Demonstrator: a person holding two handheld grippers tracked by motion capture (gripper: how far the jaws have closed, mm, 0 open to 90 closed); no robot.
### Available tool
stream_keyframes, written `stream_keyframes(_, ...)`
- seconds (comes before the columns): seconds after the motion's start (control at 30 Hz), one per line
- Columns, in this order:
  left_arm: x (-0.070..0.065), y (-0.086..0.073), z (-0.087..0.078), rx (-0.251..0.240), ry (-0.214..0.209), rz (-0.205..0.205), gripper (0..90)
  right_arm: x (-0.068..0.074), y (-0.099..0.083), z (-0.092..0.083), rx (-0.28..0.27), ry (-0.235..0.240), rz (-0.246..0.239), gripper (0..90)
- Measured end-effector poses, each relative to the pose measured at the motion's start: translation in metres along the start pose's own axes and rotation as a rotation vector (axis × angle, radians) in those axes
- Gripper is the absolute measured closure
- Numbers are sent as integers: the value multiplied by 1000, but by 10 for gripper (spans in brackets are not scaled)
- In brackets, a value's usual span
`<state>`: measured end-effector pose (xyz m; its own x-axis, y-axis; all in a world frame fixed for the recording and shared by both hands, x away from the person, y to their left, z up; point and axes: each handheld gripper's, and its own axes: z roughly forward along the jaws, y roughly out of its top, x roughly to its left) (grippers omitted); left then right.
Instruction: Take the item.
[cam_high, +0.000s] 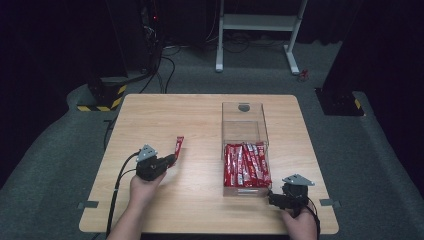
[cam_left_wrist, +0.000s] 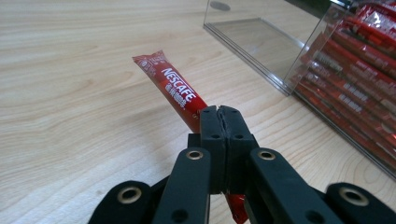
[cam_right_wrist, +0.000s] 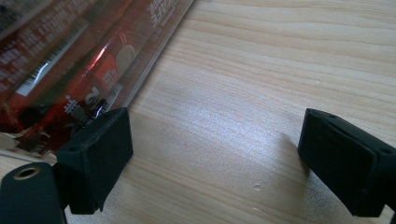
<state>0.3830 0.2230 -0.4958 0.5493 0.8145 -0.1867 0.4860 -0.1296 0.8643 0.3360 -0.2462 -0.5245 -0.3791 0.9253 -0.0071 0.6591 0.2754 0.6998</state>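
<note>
Pale wood-grain counter carried everything, standing on grey carpet. On its right half sat a clear acrylic box, open-topped; its near half was packed with red Nescafé stick sachets lying side by side, its far half bare. In the left gripper view the same box showed at upper right, the sachets pressed against its wall.

Left hand-held gripper was over the left half of the counter, well apart from the box. Its jaws were fully closed on one red Nescafé stick sachet. In the left gripper view the left hand-held gripper pinched the sachet near its lower end; the printed end stood out beyond the jaws, up and to the left, and a short tail showed below.

Right hand-held gripper was at the box's near right corner. In the right gripper view the right hand-held gripper had its jaws wide apart, nothing between them, one jaw just beside the box wall.
</note>
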Motion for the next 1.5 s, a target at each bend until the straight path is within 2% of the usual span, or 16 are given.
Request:
stream_keyframes(0.23,-2,-6,11,62,17,10,888,0,0,0,0,0,0,99)
stream_keyframes(0.53,-5,-11,20,118,32,24,882,0,0,0,0,0,-1,99)
stream_keyframes(0.73,-5,-15,26,168,49,46,872,0,0,0,0,0,0,99)
stream_keyframes(0.9,-6,-15,27,178,50,53,854,0,0,0,0,0,0,99)
stream_keyframes(1.0,-7,-14,27,173,45,48,777,0,0,0,0,0,0,99)
stream_keyframes(1.27,-4,-7,16,108,-3,16,585,0,0,0,0,0,0,99)
stream_keyframes(1.4,-1,-6,12,107,3,31,486,0,0,0,0,0,-1,99)
stream_keyframes(1.5,2,-5,9,95,12,19,448,0,0,0,0,0,-1,99)
